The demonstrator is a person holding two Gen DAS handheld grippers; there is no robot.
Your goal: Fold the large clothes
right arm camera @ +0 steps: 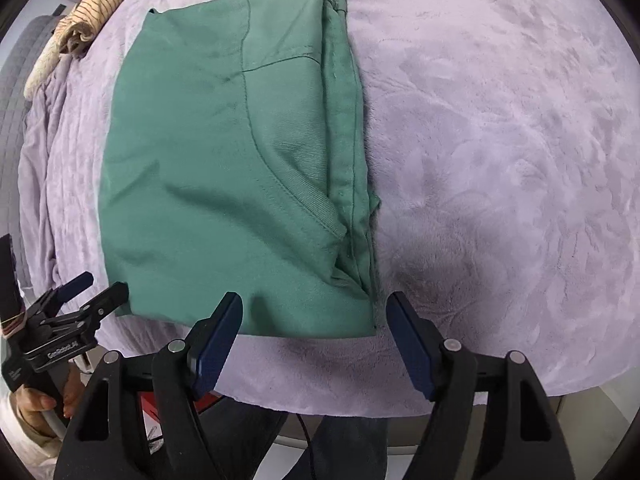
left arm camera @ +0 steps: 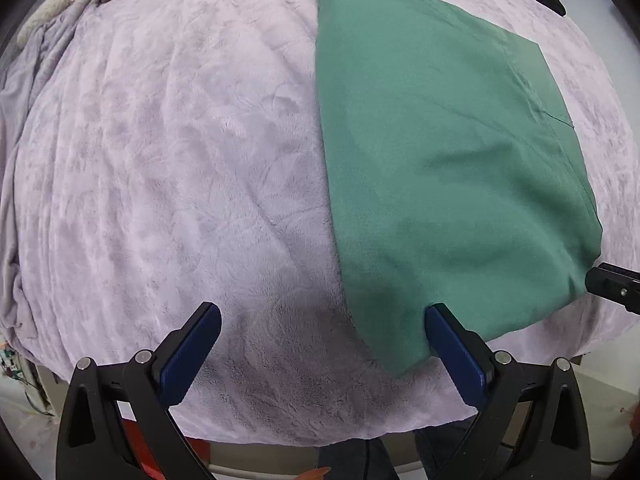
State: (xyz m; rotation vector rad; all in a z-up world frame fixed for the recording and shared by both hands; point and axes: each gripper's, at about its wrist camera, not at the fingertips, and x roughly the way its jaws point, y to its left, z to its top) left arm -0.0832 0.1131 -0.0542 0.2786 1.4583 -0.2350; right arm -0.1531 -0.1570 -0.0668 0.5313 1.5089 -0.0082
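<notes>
A folded green garment (right arm camera: 236,168) lies flat on the lilac blanket (right arm camera: 500,140). Both the left gripper (left arm camera: 322,322) and right gripper (right arm camera: 314,312) hover at its near edge, jaws wide and empty. The next fold probably goes best with each pinching a near corner through all layers.

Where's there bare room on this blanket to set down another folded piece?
Two bare patches of the lilac blanket: the wide stretch left of the folded green garment, and the one to its right, seen from the right wrist. It is crowded at the far left corner, by the striped cloth.
</notes>
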